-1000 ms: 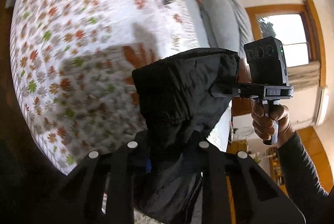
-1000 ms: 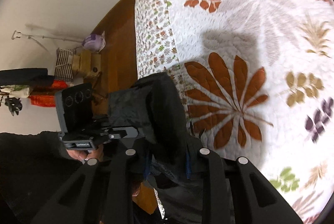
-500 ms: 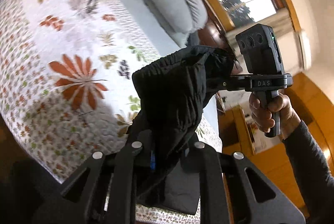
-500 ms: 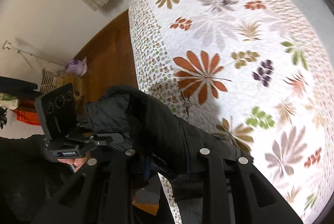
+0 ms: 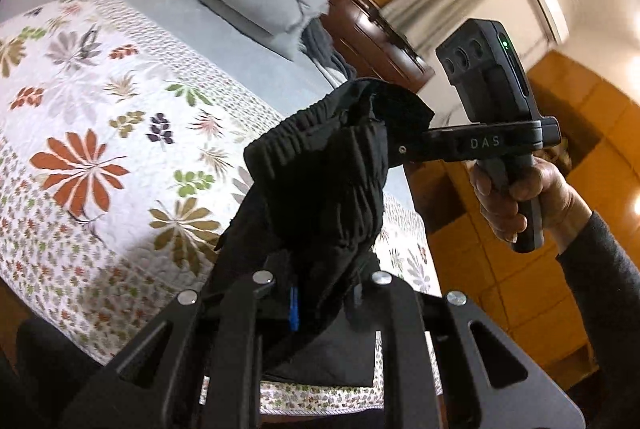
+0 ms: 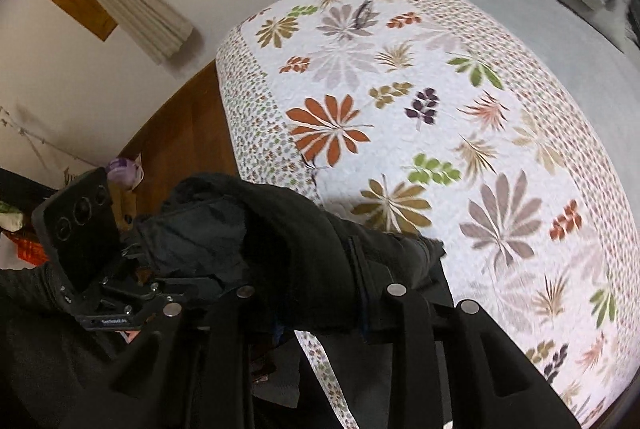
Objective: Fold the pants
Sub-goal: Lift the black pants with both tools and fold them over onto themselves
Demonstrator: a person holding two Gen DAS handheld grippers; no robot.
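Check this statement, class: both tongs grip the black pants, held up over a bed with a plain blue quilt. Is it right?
One detail is wrong. The quilt is not plain blue; it is white with a leaf and flower print, as the right wrist view shows. The rest holds: the left tongs and right tongs both grip the black pants, held up over the bed.

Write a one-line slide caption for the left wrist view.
Both hand-held grippers, left and right, hold black pants above a flower-patterned bedspread.
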